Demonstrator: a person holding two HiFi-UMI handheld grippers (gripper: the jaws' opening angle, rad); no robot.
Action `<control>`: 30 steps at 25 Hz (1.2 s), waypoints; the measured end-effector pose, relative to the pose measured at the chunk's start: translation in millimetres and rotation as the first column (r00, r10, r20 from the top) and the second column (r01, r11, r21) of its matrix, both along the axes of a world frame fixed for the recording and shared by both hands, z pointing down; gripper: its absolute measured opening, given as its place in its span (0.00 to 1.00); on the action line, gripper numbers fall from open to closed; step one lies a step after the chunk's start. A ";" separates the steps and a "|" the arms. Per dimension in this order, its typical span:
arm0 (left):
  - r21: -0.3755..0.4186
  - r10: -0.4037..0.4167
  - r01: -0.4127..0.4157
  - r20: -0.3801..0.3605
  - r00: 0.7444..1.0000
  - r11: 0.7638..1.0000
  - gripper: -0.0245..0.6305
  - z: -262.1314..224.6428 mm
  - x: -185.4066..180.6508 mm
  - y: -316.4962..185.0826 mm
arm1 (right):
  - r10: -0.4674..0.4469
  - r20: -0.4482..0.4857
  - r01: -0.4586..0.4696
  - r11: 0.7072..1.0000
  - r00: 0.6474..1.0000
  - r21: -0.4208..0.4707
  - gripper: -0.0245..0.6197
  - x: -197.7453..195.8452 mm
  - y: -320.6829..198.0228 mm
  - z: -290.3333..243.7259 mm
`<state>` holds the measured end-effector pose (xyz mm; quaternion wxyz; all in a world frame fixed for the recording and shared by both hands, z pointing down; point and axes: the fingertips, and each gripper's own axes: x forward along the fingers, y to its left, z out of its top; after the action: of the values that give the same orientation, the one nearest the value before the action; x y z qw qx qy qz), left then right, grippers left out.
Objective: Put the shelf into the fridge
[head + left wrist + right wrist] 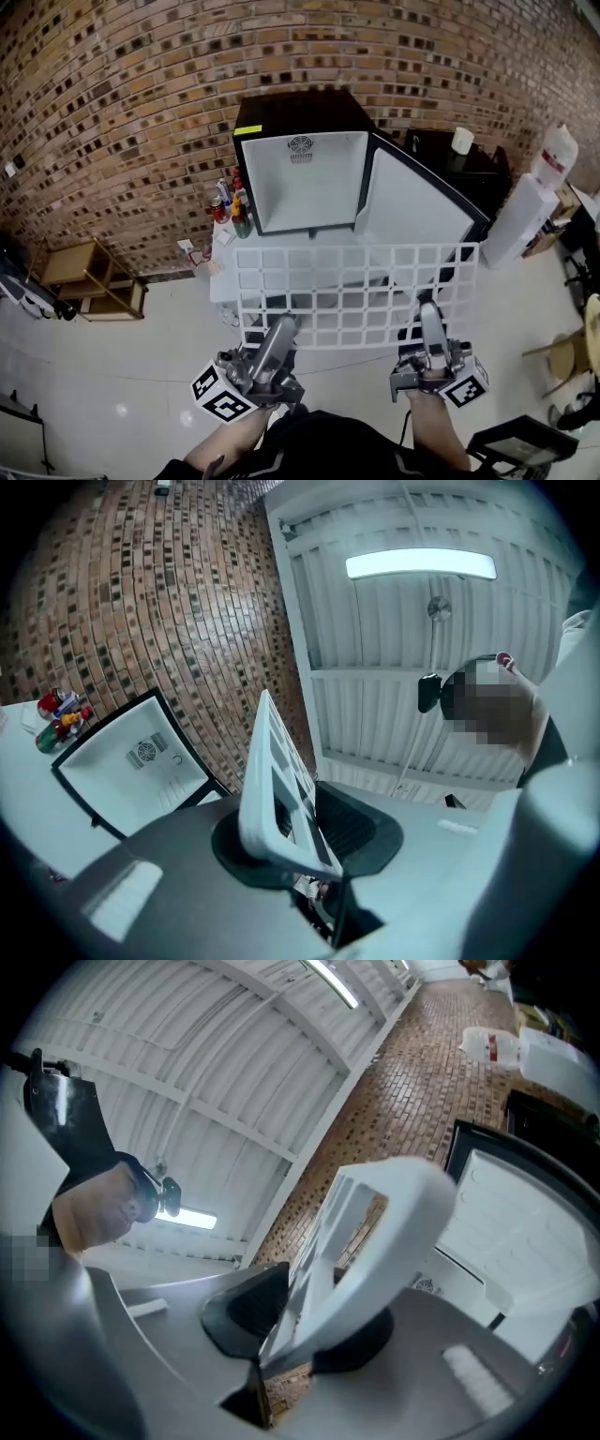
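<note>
A white grid shelf hangs level in the air in front of a small black fridge, whose door stands open to the right and whose white inside is bare. My left gripper is shut on the shelf's near edge at the left, my right gripper on the same edge at the right. In the left gripper view the shelf's edge sits clamped between the dark pads, with the fridge beyond. The right gripper view shows the shelf's rim pinched the same way.
The fridge stands on a white table against a brick wall. Bottles and cans stand left of the fridge. A wooden shelf unit sits on the floor at left, a white water dispenser at right, a chair far right.
</note>
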<state>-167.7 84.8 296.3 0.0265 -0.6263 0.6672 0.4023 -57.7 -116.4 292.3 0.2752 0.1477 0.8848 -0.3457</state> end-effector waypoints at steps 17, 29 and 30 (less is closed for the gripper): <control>-0.016 -0.010 0.009 -0.087 0.996 1.000 0.14 31.8 -123.3 20.5 | -0.027 -0.099 0.025 0.999 0.995 -0.029 0.16 -130.8 22.7 20.1; -0.059 -0.068 0.062 -0.114 0.991 0.996 0.14 38.0 -179.2 -20.2 | -0.087 -0.095 0.082 0.995 0.992 -0.063 0.16 -196.1 -24.4 32.2; -0.066 -0.073 0.065 -0.123 0.990 0.996 0.14 41.3 -183.3 -25.2 | -0.094 -0.103 0.087 0.994 0.990 -0.062 0.16 -201.9 -27.7 32.9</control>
<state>-351.0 59.7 337.6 -0.0207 -0.5769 0.7009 0.4190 -259.6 -144.1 325.2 0.2162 0.1612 0.8802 -0.3905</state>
